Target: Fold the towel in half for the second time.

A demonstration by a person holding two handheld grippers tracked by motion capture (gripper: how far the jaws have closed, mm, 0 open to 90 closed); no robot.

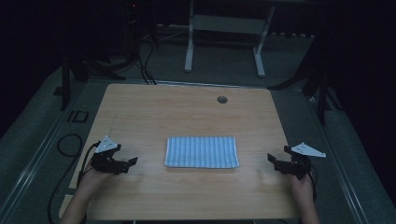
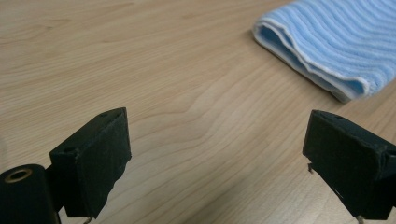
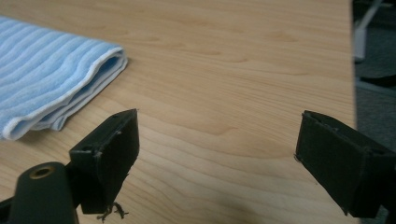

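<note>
The wooden counter (image 1: 140, 112) takes up most of what I can see from here, pale grain, bare apart from a small round cable hole (image 1: 222, 99) near its far edge. In the middle, a little toward the person's side, lies a blue-and-white striped towel (image 1: 201, 151), folded into a neat flat rectangle with its long side running left to right.

It looks soft and light, a ribbed terry sort of cloth with no stiffness of its own; I'd expect it to sag and unfold the moment one layer is lifted alone. The left gripper view shows its folded end as rounded stacked layers with a white hem (image 2: 322, 70), and the right gripper view shows the other end (image 3: 84, 88) much the same. A hold on those short ends, or the near corners, pinching every layer together, seems the safest bet; the cloth should grip well against the pads rather than slip.

The left tongs (image 1: 132, 162) rest low on the counter well apart from the towel's left end, jaws spread wide with nothing between them. The right tongs (image 1: 271, 158) sit likewise off the right end, also released and empty.
</note>
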